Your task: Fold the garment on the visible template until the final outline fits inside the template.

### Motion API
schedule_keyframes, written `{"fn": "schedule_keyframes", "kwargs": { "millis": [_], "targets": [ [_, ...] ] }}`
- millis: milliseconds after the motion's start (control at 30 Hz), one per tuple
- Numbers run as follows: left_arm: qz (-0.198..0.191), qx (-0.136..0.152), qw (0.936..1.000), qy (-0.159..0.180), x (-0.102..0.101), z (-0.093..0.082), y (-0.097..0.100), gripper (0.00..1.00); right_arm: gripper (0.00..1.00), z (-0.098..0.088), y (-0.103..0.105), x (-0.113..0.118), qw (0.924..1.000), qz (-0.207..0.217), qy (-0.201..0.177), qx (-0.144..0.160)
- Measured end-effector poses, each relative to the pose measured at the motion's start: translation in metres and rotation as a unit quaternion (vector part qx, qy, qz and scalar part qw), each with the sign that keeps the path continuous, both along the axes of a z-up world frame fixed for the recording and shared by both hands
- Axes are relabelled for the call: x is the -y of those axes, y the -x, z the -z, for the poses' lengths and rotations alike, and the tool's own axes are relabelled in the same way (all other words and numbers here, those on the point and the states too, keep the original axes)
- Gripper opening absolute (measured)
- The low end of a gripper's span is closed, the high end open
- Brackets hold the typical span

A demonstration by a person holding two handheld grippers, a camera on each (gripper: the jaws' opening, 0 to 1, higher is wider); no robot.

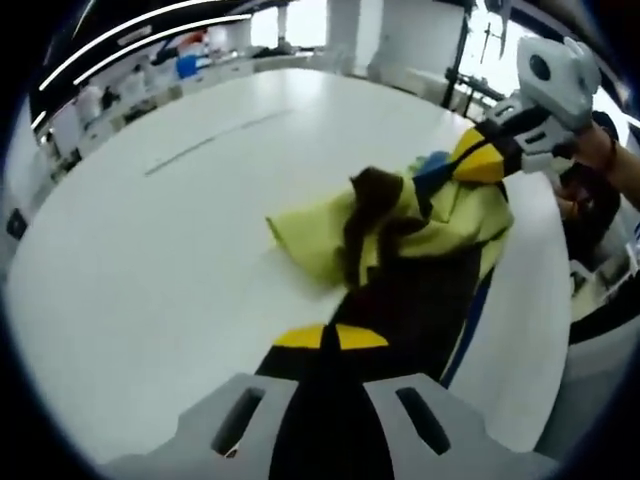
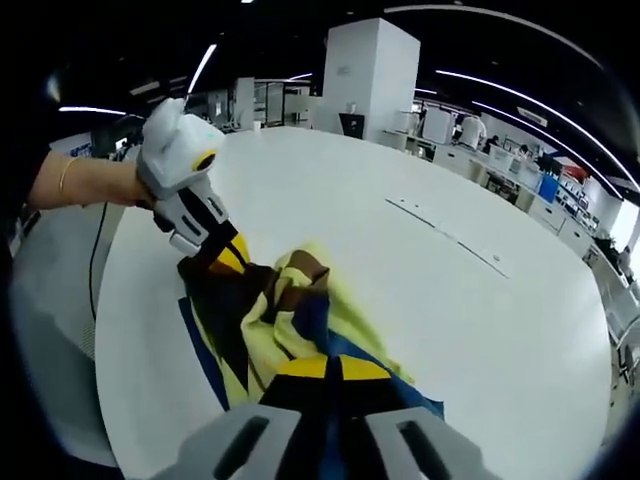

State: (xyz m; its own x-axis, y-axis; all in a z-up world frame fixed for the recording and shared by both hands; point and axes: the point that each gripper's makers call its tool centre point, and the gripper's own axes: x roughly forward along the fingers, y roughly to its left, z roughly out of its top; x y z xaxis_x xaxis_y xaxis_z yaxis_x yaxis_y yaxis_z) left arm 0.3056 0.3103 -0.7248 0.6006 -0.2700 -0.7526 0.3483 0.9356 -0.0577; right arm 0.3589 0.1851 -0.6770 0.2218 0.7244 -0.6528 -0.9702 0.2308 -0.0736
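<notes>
In the left gripper view we saw our left gripper (image 1: 330, 338) rising from the bottom edge, its yellow-tipped jaws brought together on the dark cloth of the garment (image 1: 420, 240). The garment lay bunched on the white table (image 1: 180, 250), near the table's right edge, a heap of pale yellow, brown and dark fabric with a blue stripe along one side. At its far end the right gripper (image 1: 480, 160) came in from the upper right, clamped on a yellow and blue fold, with a person's hand (image 1: 600, 150) behind its white body. A thin grey line (image 1: 215, 140) ran across the bare tabletop well apart from the cloth. Beyond the table stood shelves with a blue container (image 1: 188, 65) and bright windows. We could not make out any template outline under the fabric.

In the right gripper view our right gripper (image 2: 325, 368) came up from the bottom, jaws pinched shut on blue and yellow cloth. The garment (image 2: 290, 310) stretched from it toward the left gripper (image 2: 225, 255), which gripped the dark and yellow far end, a bare forearm (image 2: 90, 182) with a thin bracelet behind it. The cloth sat close to the table (image 2: 450, 300) edge on the left. Short grey marks (image 2: 445, 232) lay on the tabletop to the right, apart from the garment. A white pillar (image 2: 368, 65) and desks stood in the room behind.
</notes>
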Motion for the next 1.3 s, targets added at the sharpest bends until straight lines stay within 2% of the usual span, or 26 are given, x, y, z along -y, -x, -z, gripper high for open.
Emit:
{"fn": "schedule_keyframes", "kwargs": {
  "millis": [167,433,733,900,1300],
  "targets": [
    [0.007,0.015,0.9998,-0.013,-0.001,-0.007,0.003,0.0,0.0,-0.007,-0.004,0.003,0.9999,0.005,0.0,0.015],
    [-0.01,0.022,0.9997,0.0,-0.002,-0.018,0.006,0.0,0.0,-0.018,-0.01,0.01,0.9993,0.012,-0.001,0.035],
    [-0.004,0.026,0.9997,0.002,-0.001,-0.03,0.016,0.0,0.0,-0.032,-0.024,0.027,0.9979,0.05,-0.01,0.041],
    [-0.004,0.036,0.9994,-0.002,-0.003,-0.038,0.019,0.0,0.0,-0.035,-0.032,0.039,0.9959,0.051,0.017,0.073],
    [-0.023,0.055,0.9982,0.009,-0.01,-0.058,0.026,0.0,0.0,-0.043,-0.049,0.067,0.9925,0.097,0.024,0.071]
  ]
}}
